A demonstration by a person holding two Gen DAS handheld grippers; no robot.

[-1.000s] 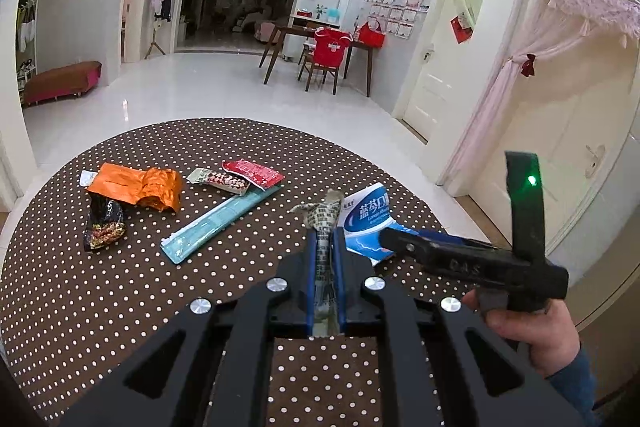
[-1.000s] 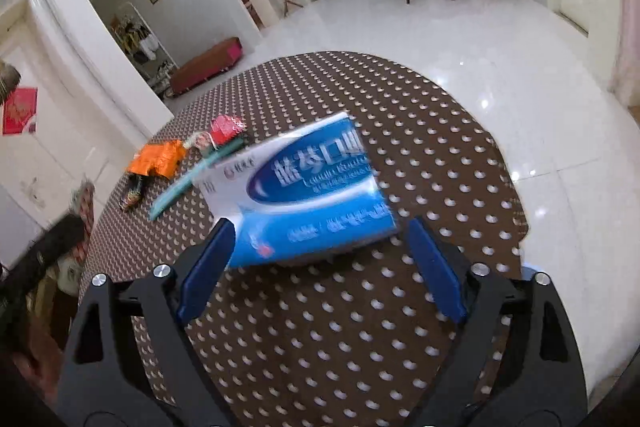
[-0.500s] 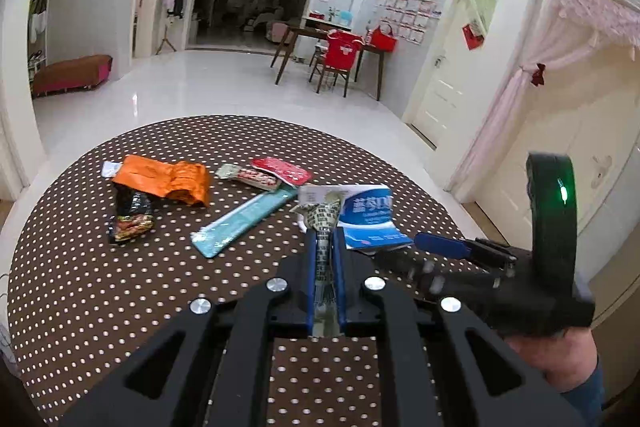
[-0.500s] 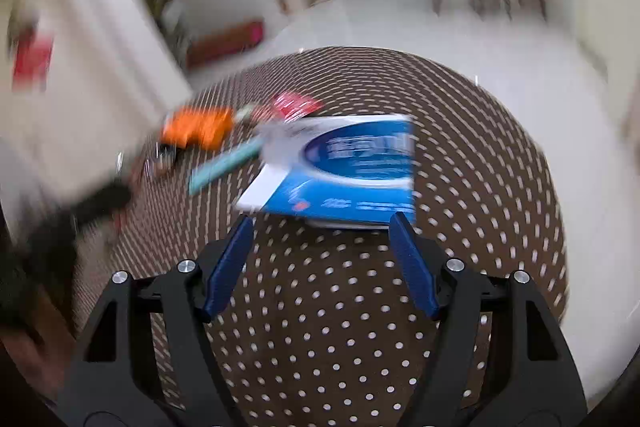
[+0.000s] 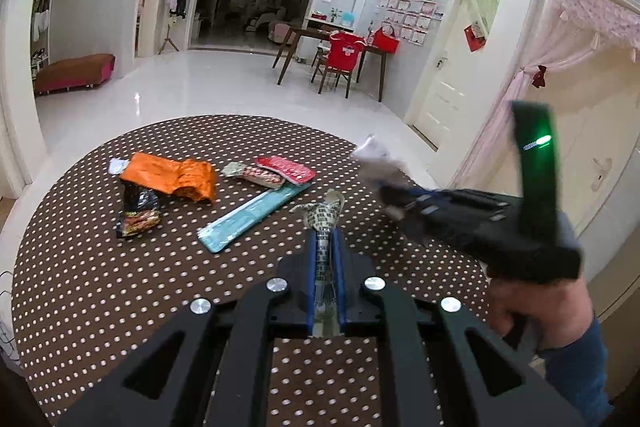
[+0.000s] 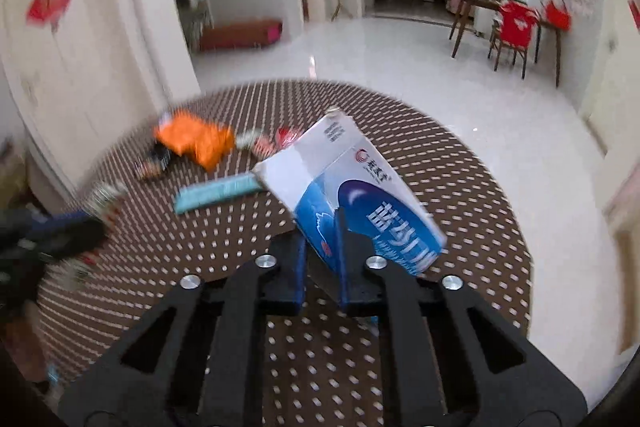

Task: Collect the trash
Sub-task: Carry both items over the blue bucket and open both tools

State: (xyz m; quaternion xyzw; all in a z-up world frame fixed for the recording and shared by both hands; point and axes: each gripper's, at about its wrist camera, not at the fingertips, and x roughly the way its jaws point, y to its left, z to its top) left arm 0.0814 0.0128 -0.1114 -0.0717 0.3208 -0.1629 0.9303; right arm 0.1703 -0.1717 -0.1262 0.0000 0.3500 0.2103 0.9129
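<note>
- The right gripper [image 6: 323,247] has just been closing, and its blue-padded jaws now pinch one edge of a flat blue-and-white cardboard box [image 6: 352,195]. The box is clear of the round table with the brown, white-dotted cloth [image 6: 460,163] and tilts up towards 11 o'clock in the right wrist view.
- The box looks light and fairly stiff, yet thin card gives under a pinch. An edge grip suits it, though I judge it could pivot if swung fast.
- Its print shows large white Chinese characters on a dark blue oval and a small red round logo near the white end. The characters are too blurred to read with confidence.
- The left gripper [image 5: 325,227] is fully closed on a crumpled, check-patterned wrapper [image 5: 325,215], which sticks out past the fingertips at 12 o'clock. It looks soft, very light and crushable, so it is held firmly.
- On the table in the left wrist view lie a crinkled orange foil bag [image 5: 172,177] at 10 o'clock, a dark printed snack packet [image 5: 138,213] just below it, a long teal sachet [image 5: 252,215] near centre, and a red flat packet [image 5: 286,169] touching a pale striped one at 12 o'clock.
- These all look thin, limp and slippery, so a raised edge or corner is the best hold. No writing on them is legible.
</note>
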